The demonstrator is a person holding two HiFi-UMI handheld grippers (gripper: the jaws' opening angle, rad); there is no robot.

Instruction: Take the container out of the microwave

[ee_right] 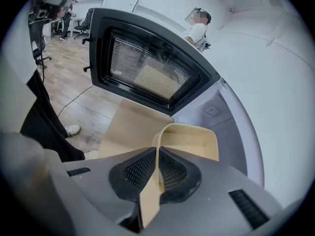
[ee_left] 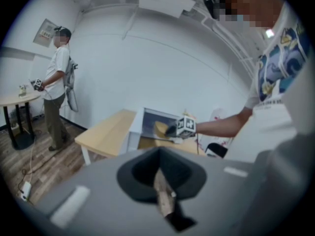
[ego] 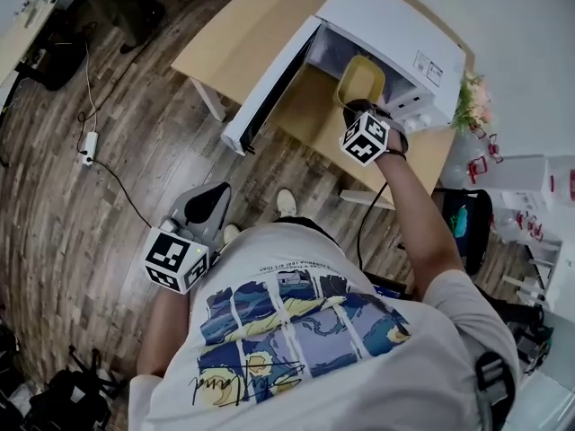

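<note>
A white microwave [ego: 386,25] stands on a light wooden table [ego: 234,34] with its door [ego: 269,83] swung open to the left. A pale yellow container [ego: 359,81] is at the mouth of the cavity. My right gripper [ego: 364,115] is shut on its near wall. In the right gripper view the jaws [ee_right: 157,154] pinch the container's [ee_right: 192,141] rim, with the door [ee_right: 147,73] on the left and the cavity [ee_right: 224,122] beyond. My left gripper [ego: 193,232] hangs low by my side, shut and holding nothing [ee_left: 158,173].
Pink flowers [ego: 472,101] stand at the table's right end. A power strip [ego: 88,146] and its cable lie on the wooden floor at the left. Another person [ee_left: 56,82] stands by a round table [ee_left: 15,100] far to the left.
</note>
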